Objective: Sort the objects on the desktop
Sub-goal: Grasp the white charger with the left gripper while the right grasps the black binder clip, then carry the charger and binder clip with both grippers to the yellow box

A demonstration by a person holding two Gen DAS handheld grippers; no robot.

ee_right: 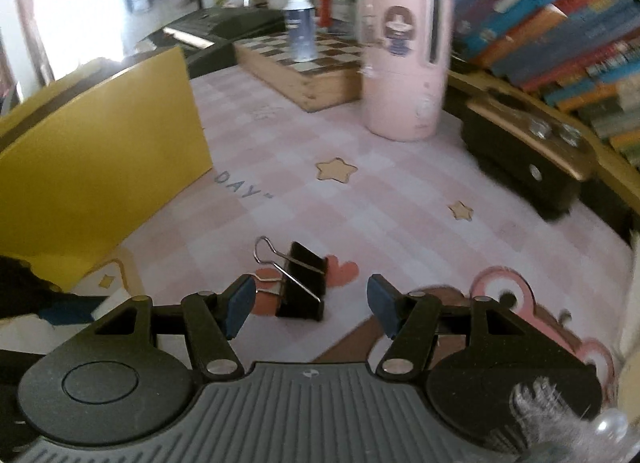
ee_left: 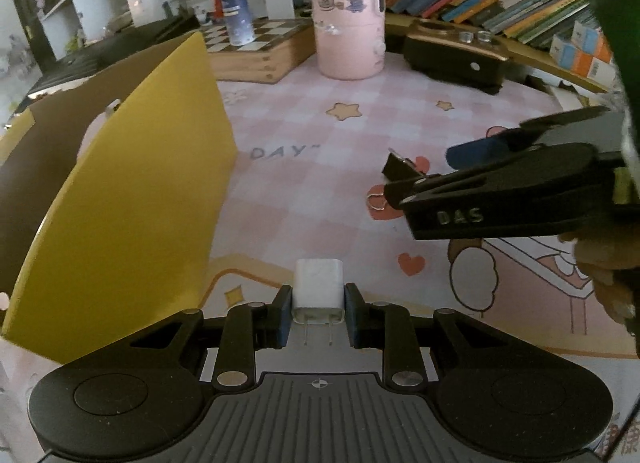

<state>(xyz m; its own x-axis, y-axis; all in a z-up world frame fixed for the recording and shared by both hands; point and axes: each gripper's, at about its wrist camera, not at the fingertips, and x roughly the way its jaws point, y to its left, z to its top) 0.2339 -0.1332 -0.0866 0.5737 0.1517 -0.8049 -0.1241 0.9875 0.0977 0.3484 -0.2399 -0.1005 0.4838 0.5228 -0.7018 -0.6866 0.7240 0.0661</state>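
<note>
Two blue pads of the left gripper clamp a white charger plug just above the pink mat, beside the yellow box. Right wrist view: the right gripper stands half open around a black binder clip lying on the mat, pads not touching it.

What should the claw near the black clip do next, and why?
Probably ease forward and down a little so the clip sits between its pads, then close. The right gripper is open, and the black binder clip lies on the pink mat just ahead of its fingertips, not yet gripped. The left gripper already holds the white charger.
</note>
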